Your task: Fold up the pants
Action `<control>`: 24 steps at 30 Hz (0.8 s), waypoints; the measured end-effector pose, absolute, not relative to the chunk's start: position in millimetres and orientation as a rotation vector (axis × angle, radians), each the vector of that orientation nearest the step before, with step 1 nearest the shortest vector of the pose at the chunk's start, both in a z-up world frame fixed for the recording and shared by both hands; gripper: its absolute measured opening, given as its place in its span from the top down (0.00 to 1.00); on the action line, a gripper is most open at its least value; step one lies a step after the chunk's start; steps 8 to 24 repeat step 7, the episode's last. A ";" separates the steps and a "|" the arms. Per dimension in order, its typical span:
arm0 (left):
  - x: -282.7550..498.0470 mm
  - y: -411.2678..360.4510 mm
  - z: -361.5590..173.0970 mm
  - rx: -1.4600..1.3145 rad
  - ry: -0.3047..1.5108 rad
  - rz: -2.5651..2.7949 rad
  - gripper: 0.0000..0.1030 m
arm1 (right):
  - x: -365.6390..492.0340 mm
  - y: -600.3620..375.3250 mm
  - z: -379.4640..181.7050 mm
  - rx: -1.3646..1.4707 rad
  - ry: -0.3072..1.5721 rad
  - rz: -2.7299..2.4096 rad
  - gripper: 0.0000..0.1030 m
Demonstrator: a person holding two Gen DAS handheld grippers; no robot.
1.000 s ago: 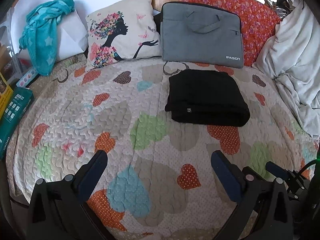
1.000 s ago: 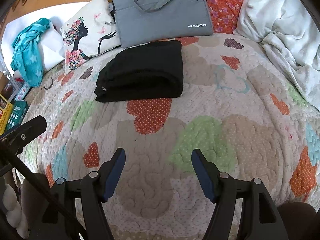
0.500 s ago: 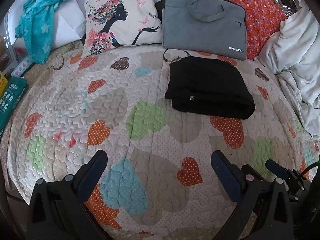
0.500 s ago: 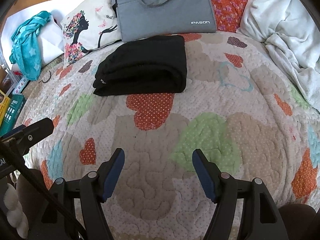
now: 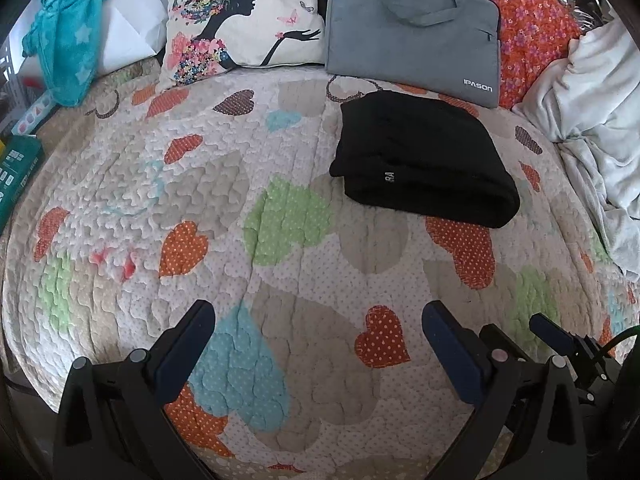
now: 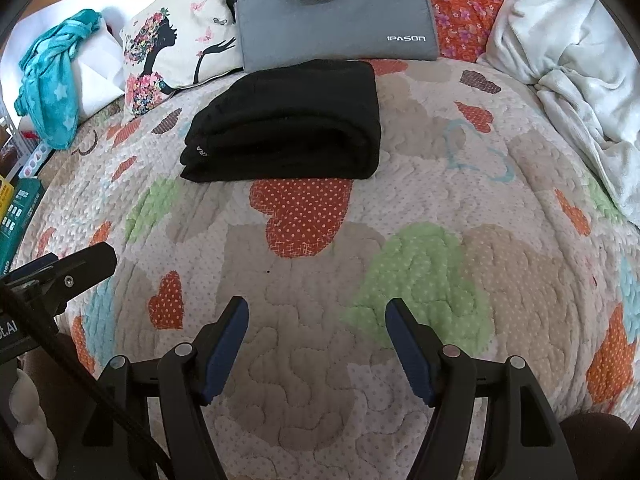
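A bed under a heart-patterned quilt (image 5: pixel 280 184), in soft daylight.
Behind the quilt, a pillow (image 5: pixel 240 20) printed with a woman's silhouette leans beside a grey laptop bag (image 5: pixel 412 28), with an orange floral cushion (image 5: pixel 532 20) behind the bag. Left of the pillow a teal towel (image 5: pixel 68 40) drapes over something white; a pale blanket (image 5: pixel 592 120) is bunched at the quilt's right edge. Green boxes (image 5: pixel 16 172) stand at its left edge.

Bed's got a heart-print quilt (image 5: pixel 280 208). Folded black pants (image 5: pixel 420 160) sit far-right on it, grey laptop bag (image 5: pixel 412 28) and printed pillow (image 5: pixel 240 20) behind, teal towel (image 5: pixel 68 36) far left, white blanket (image 5: pixel 592 128) right, I think.
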State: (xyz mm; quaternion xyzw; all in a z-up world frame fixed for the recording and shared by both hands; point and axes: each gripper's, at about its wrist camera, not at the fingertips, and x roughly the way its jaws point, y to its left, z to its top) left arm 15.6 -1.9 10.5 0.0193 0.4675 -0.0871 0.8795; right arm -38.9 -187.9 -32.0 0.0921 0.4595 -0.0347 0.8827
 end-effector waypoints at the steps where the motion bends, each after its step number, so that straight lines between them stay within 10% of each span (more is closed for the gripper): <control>1: 15.7 -1.8 9.9 0.040 0.977 -0.184 0.00 | -38.6 -187.9 -32.4 0.191 0.959 -0.073 0.26; 24: 14.7 -5.2 7.3 0.036 0.994 -0.219 0.00 | -37.5 -187.3 -33.4 0.190 0.965 -0.073 0.26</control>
